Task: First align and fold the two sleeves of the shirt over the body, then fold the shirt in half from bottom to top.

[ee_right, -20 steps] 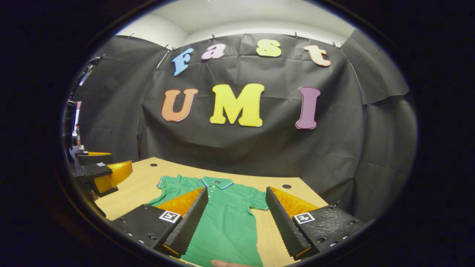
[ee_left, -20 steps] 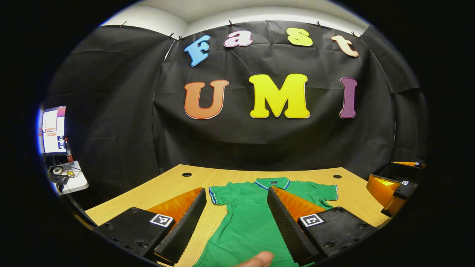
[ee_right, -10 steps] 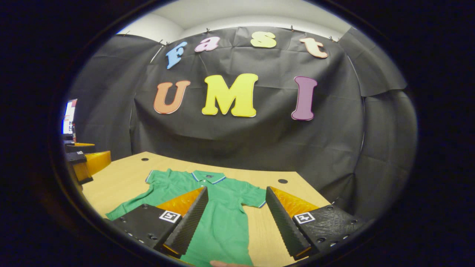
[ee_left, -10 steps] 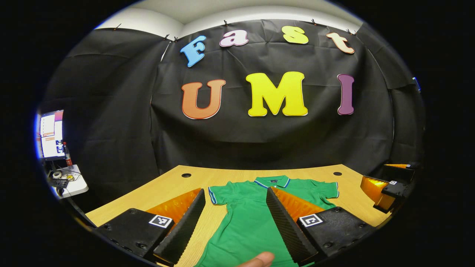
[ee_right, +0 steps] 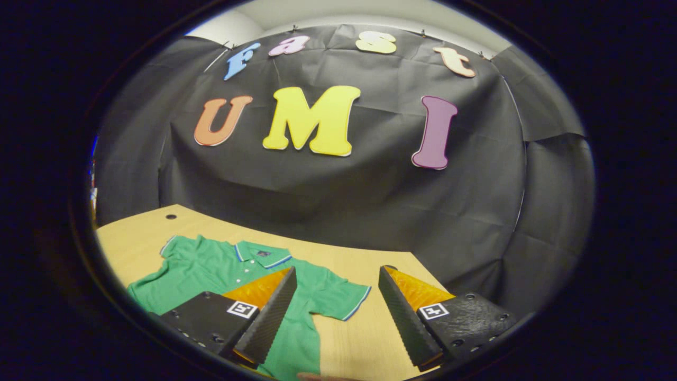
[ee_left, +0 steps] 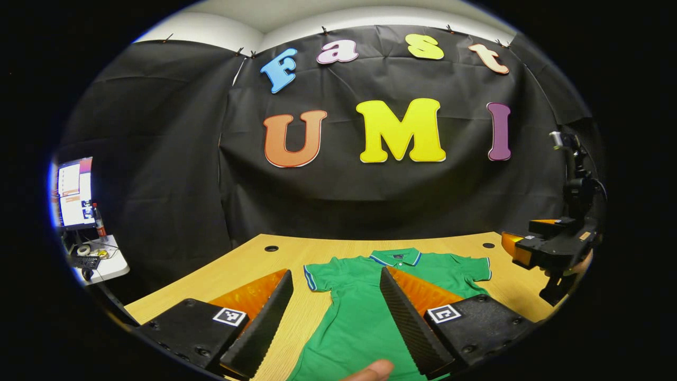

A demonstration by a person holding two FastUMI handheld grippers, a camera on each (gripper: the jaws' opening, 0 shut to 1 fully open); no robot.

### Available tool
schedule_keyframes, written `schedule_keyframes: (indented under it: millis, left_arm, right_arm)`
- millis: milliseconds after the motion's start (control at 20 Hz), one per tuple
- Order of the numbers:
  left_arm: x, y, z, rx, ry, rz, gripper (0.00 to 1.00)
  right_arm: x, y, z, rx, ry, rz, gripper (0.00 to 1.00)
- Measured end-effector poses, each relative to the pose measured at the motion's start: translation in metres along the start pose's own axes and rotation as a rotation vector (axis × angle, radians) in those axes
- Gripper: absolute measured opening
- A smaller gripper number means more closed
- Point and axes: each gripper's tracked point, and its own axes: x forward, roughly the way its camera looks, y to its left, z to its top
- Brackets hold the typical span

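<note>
Here the green shirt (ee_left: pixel 359 317) lies flat and face up on the wooden table (ee_left: pixel 248 264), its collar (ee_left: pixel 395 257) toward the black cloth wall and both short sleeves spread out to the sides, neither one folded over the body. In the left gripper view, the left gripper (ee_left: pixel 333 323) hangs above the shirt with its two fingers spread wide apart and nothing between them; the shirt's left sleeve (ee_left: pixel 317 276) and part of the body show in the gap. A fingertip (ee_left: pixel 373 370) of the person's hand peeks in at the bottom edge of that view. At the far right of the same view, the right gripper (ee_left: pixel 547 248) is seen from the side, held above the table edge just beyond the shirt's other sleeve (ee_left: pixel 473 269); from there I cannot tell its opening.

In the right gripper view, the right gripper (ee_right: pixel 336 312) also stands wide open and empty, raised over the table (ee_right: pixel 370 338). The shirt (ee_right: pixel 211 270) lies to the left there, and its near sleeve (ee_right: pixel 344 297) points into the gap between the fingers without touching either one. Round holes (ee_left: pixel 271 248) sit in the tabletop near the back corners. Off to the far left of the left gripper view, a lit screen (ee_left: pixel 71 193) stands over a small white side table (ee_left: pixel 108 262) with clutter on it.
</note>
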Motion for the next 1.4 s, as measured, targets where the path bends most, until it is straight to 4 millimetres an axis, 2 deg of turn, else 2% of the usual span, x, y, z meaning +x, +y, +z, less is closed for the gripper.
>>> schedule_keyframes:
  millis: [100,250,350,550,700,850,950,1000,1100,1200,1250,1400]
  left_arm:
    - [0.002,0.002,-0.004,0.001,0.011,0.006,1.0]
    - [0.007,0.004,-0.01,0.001,0.031,0.019,1.0]
    - [0.011,0.006,-0.013,-0.004,0.044,0.023,1.0]
    - [0.016,0.011,-0.018,-0.004,0.057,0.035,1.0]
    - [0.023,0.017,-0.028,-0.014,0.088,0.054,1.0]
    - [0.028,0.021,-0.035,-0.015,0.113,0.064,1.0]
    - [0.032,0.025,-0.037,-0.006,0.116,0.07,1.0]
    - [0.031,0.029,-0.038,-0.003,0.121,0.079,1.0]
    - [0.032,0.036,-0.04,0.004,0.125,0.098,1.0]
    - [0.032,0.042,-0.036,0.017,0.116,0.108,1.0]
    - [0.033,0.045,-0.035,0.024,0.109,0.11,1.0]
    - [0.033,0.058,-0.036,0.045,0.107,0.132,1.0]
  right_arm:
    - [0.033,-0.007,-0.018,-0.007,0.048,-0.038,0.95]
    - [0.079,-0.015,-0.062,-0.017,0.172,-0.061,0.95]
    - [0.102,-0.022,-0.091,0.009,0.249,-0.093,0.95]
    - [0.138,-0.037,-0.129,0.086,0.367,-0.137,0.92]
    - [0.149,-0.042,-0.148,0.101,0.446,-0.138,0.8]
    - [0.153,-0.038,-0.148,0.179,0.456,-0.117,0.7]
    - [0.16,-0.03,-0.15,0.248,0.476,-0.104,0.5]
    - [0.161,-0.031,-0.147,0.235,0.482,-0.106,0.24]
    - [0.164,-0.032,-0.145,0.159,0.482,-0.118,0.07]
    - [0.166,-0.03,-0.138,0.105,0.47,-0.124,0.0]
    - [0.166,-0.028,-0.132,0.098,0.454,-0.116,0.0]
    - [0.162,-0.021,-0.099,0.072,0.383,-0.101,0.0]
